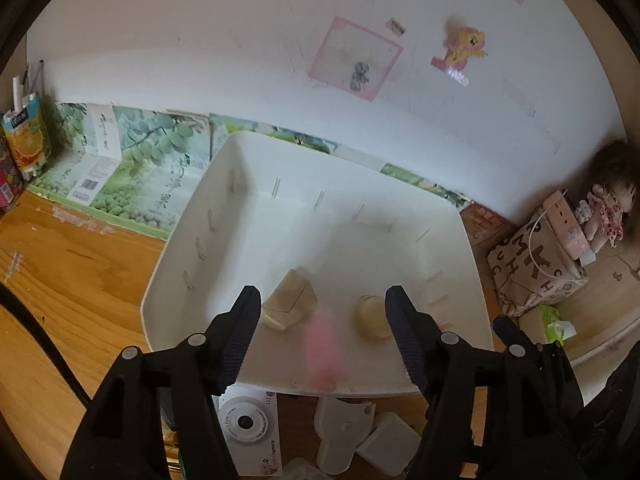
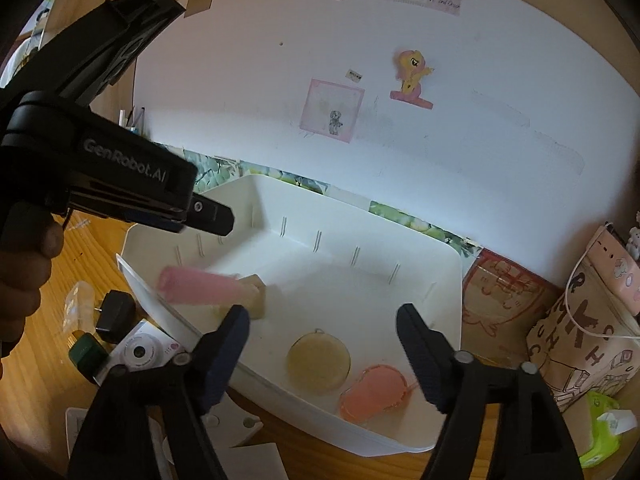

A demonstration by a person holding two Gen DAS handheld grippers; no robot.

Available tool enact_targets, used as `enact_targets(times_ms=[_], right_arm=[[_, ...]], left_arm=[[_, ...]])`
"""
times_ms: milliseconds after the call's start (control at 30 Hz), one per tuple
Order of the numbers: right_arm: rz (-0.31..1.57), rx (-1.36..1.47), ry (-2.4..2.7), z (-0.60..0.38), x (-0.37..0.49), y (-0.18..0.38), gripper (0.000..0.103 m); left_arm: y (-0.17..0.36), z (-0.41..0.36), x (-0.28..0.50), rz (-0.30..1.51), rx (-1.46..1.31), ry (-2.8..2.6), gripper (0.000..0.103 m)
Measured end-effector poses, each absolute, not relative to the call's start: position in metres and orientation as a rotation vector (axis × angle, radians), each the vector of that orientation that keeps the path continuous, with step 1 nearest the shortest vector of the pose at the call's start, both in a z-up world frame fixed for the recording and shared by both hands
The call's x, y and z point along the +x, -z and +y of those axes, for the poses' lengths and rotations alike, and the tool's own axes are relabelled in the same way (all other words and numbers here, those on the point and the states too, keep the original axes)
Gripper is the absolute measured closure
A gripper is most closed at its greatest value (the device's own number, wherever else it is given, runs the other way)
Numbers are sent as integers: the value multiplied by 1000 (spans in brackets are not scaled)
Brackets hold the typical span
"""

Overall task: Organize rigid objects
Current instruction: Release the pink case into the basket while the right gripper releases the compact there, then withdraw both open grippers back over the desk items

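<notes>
Left gripper (image 1: 322, 316): jaws stand apart over the near edge of the white bin, pads pressing on nothing; a blurred pink cylinder sits in the gap between them, touching neither pad.
Left gripper seen from the right wrist (image 2: 208, 216): its black body juts in from the left, above the bin's far-left corner, a hand (image 2: 24, 264) wrapped around its handle.
Right gripper (image 2: 322, 334): jaws wide, nothing clamped; it hangs over the near-right part of the bin.
Pink cylinder (image 1: 324, 350): motion-blurred, at the bin's near wall; from the right wrist (image 2: 200, 286) it lies sideways in the air by the bin's left wall, below the left gripper's tip.
White bin (image 1: 460, 240): a shallow, open plastic tub with slotted walls, standing on the wooden desk (image 1: 80, 264) against the wall.
In the bin, left: a beige block (image 1: 290, 300), angular, lying on the floor.
In the bin, middle: a round yellowish disc (image 2: 318, 364), flat on the floor.
In the bin, near right: a translucent orange-pink piece (image 2: 372, 396), just beside the disc and against the near wall.
Outside the bin, near: a small white camera (image 1: 248, 422), white plastic parts (image 1: 344, 432), a black plug adapter (image 2: 114, 314).
Right of the bin: a lettered paper bag (image 1: 536, 276) and a doll (image 1: 608, 208).
</notes>
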State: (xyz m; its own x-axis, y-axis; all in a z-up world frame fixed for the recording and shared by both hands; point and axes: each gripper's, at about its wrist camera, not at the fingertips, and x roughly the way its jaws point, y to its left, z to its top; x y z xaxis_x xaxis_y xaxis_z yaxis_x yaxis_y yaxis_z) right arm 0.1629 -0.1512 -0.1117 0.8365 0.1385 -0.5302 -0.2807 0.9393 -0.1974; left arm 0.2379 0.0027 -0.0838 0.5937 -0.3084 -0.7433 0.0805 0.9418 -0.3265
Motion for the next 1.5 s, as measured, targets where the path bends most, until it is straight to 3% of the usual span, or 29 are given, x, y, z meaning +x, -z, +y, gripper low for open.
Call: enact_targets(times_ms=[800, 1500], right_arm=[[416, -265, -222, -146, 87, 55, 21], [555, -108, -159, -155, -4, 72, 21]], left_arm=[[18, 25, 147, 736, -320, 238, 28], [37, 28, 50, 808, -258, 257, 28]])
